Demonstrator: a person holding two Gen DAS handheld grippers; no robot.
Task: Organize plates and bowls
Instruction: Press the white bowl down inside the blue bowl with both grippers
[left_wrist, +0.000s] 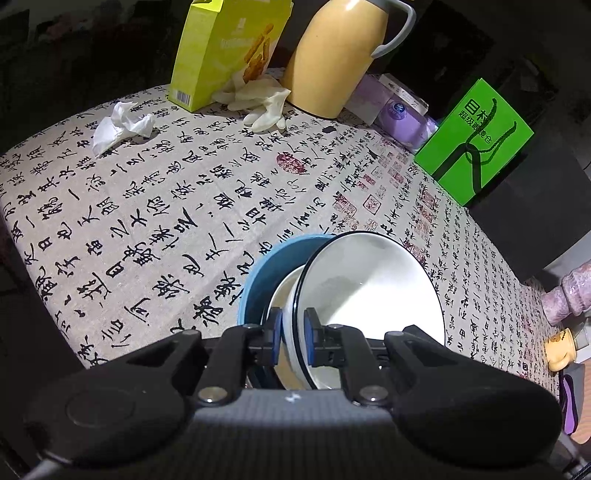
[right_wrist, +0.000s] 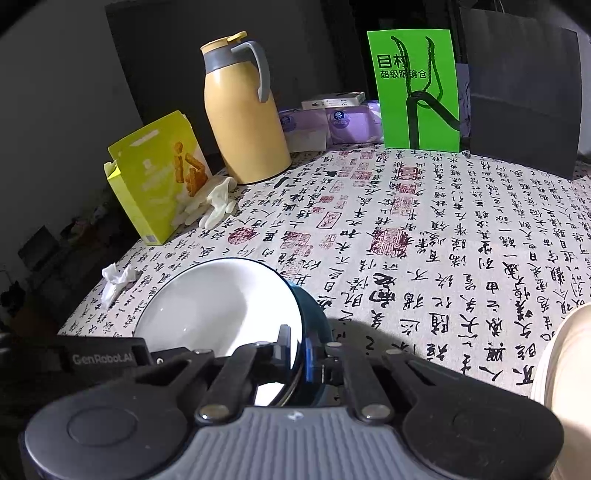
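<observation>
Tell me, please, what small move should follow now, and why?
Probably lower the stack to the cloth and release: the left tool and right tool both clamp the white bowl's rim, and it already nests in the blue bowl.

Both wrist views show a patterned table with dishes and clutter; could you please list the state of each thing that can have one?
White black-rimmed bowl: tilted, clamped at its rim.
Blue bowl: nested behind the white one.
Left gripper: shut on the white bowl's rim.
Right gripper: shut on the stacked rims.
Yellow-green snack box: flap open, upright.
Yellow thermos jug: lid closed, standing.
White tissue: crumpled.
Pale rubber gloves: lying limp.
Green paper bag: upright.
</observation>
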